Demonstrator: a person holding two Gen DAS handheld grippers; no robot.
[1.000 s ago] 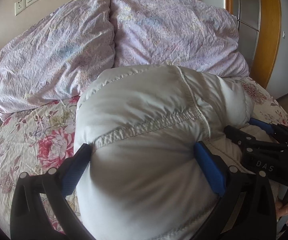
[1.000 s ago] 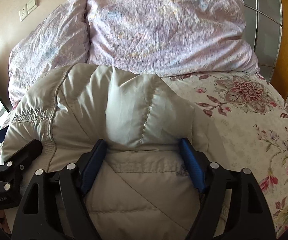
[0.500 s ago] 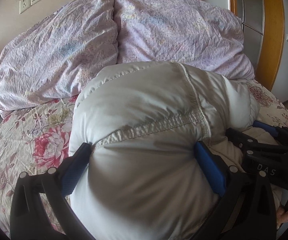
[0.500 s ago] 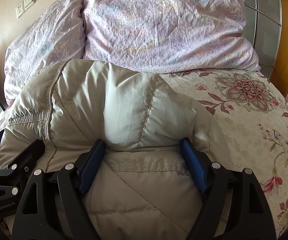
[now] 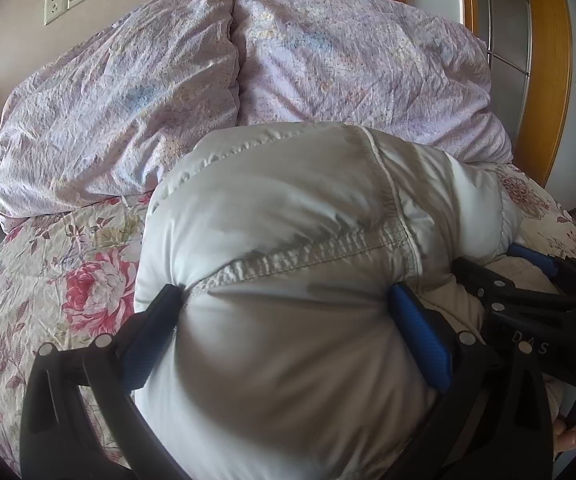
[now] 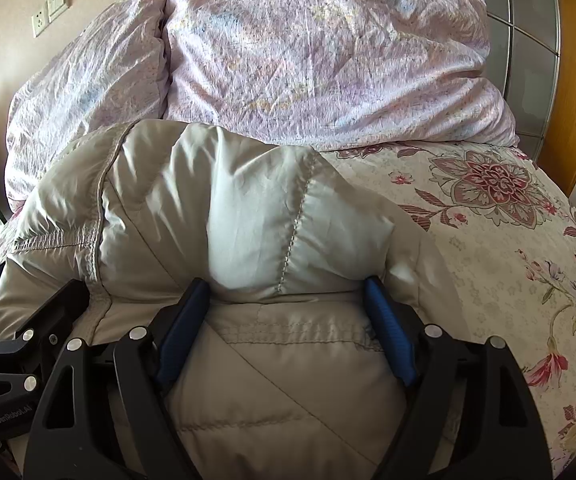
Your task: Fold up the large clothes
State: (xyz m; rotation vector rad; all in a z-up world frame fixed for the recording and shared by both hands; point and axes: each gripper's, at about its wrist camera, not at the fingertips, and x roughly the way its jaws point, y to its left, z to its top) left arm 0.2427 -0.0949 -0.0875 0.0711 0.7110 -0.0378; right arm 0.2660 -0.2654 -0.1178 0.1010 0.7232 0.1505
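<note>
Jacket (image 5: 288,240) bulges between wide jaws of both grippers on bedspread (image 6: 508,248)

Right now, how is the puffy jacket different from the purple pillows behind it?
The puffy jacket is plain pale grey and shiny with stitched seams; the purple pillows are lilac, faintly patterned and crinkly. The jacket is bunched up between the fingers of the left gripper and the right gripper; the pillows lie untouched at the head of the bed. Both are soft, puffy and rest on the flowery bedsheet.

Glossy quilted jacket (image 5: 288,220), seemingly cotton pillows (image 5: 120,120)
</note>
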